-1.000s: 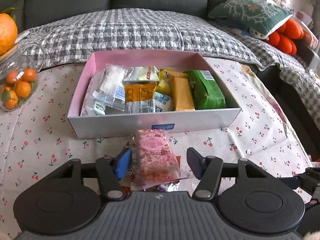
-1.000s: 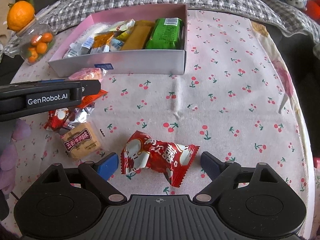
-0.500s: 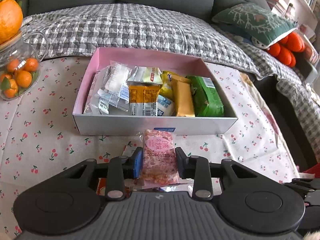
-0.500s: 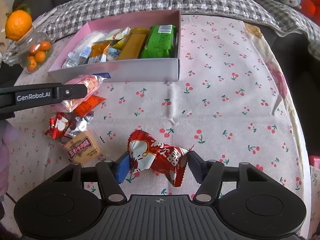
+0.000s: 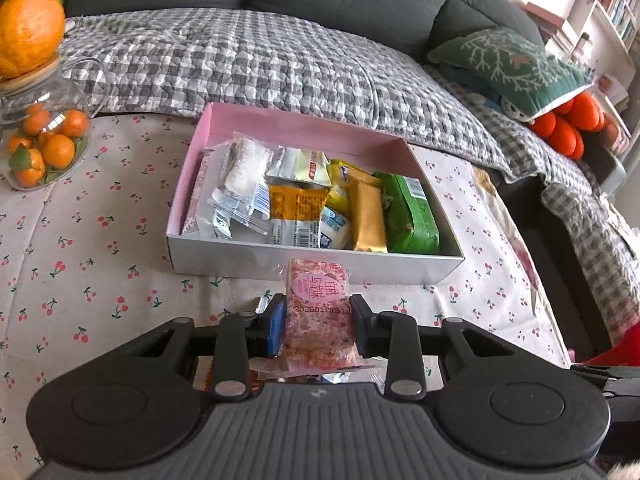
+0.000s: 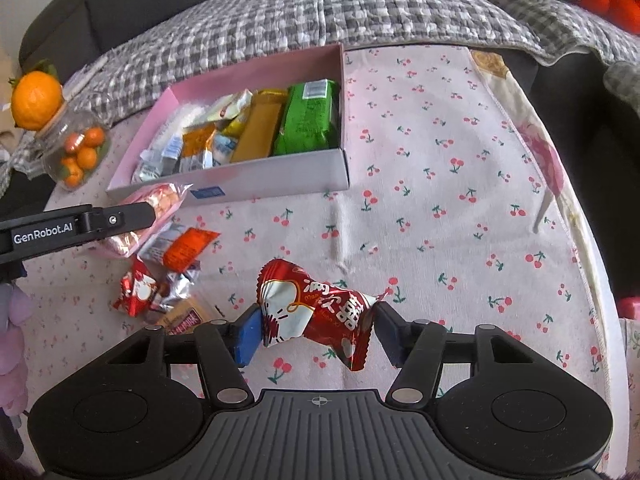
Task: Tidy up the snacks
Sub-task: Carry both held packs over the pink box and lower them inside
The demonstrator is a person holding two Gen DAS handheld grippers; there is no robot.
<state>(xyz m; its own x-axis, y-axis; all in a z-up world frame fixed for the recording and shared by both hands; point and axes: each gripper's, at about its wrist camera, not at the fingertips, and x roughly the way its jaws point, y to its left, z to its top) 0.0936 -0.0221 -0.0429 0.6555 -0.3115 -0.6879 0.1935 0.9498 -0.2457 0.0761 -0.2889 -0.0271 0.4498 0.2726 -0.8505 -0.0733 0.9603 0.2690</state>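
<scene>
While both claws sit low in frame, the left gripper (image 5: 317, 322) is clamped on a pink snack bar (image 5: 318, 314) just below the pink box (image 5: 316, 266), and the right gripper (image 6: 316, 330) pinches a red candy wrapper (image 6: 316, 312) over the cherry tablecloth (image 6: 460, 208), lower centre.

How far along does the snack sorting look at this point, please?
Partly done: the pink box already holds a row of packets. In hand: the left gripper clamps a pink snack bar, and the right gripper a red packet. Left: several wrappers lie on the tablecloth.
</scene>
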